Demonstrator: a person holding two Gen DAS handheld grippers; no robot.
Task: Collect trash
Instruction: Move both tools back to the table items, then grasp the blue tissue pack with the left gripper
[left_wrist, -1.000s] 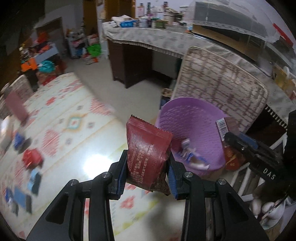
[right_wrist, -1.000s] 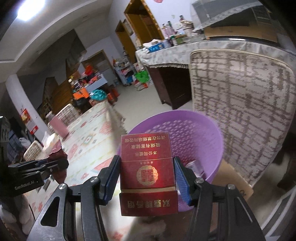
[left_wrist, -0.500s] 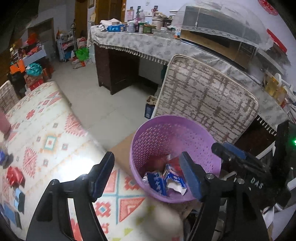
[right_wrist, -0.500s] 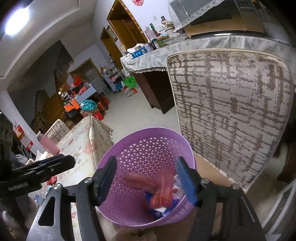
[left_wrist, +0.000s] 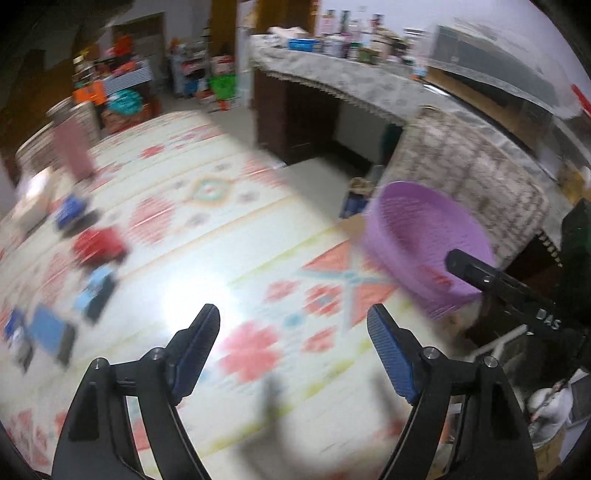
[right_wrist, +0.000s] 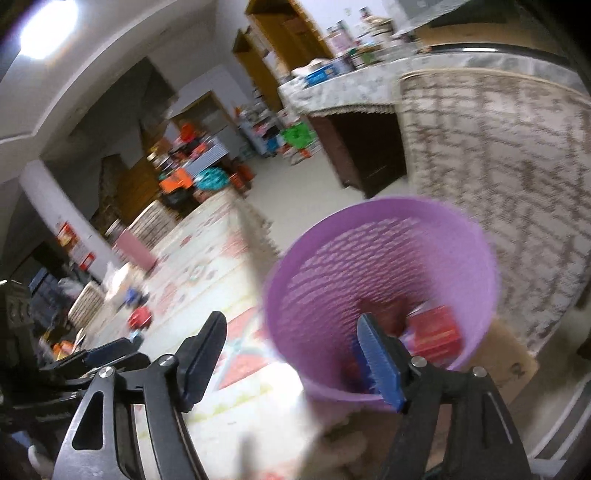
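Fingers of both the left gripper (left_wrist: 293, 338) and the right gripper (right_wrist: 291, 349) are now spread and empty, their packets dropped into the purple basket (right_wrist: 476, 243), while more trash (left_wrist: 98, 245) waits far left on the bench (left_wrist: 207, 229).

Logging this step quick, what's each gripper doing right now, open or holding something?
Left gripper: open, holding nothing.
Right gripper: open, holding nothing.

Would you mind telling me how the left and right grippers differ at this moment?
The left gripper hangs over the patterned table, beside the purple basket; the right gripper faces into the basket, where a red box lies. Both are open and hold nothing.
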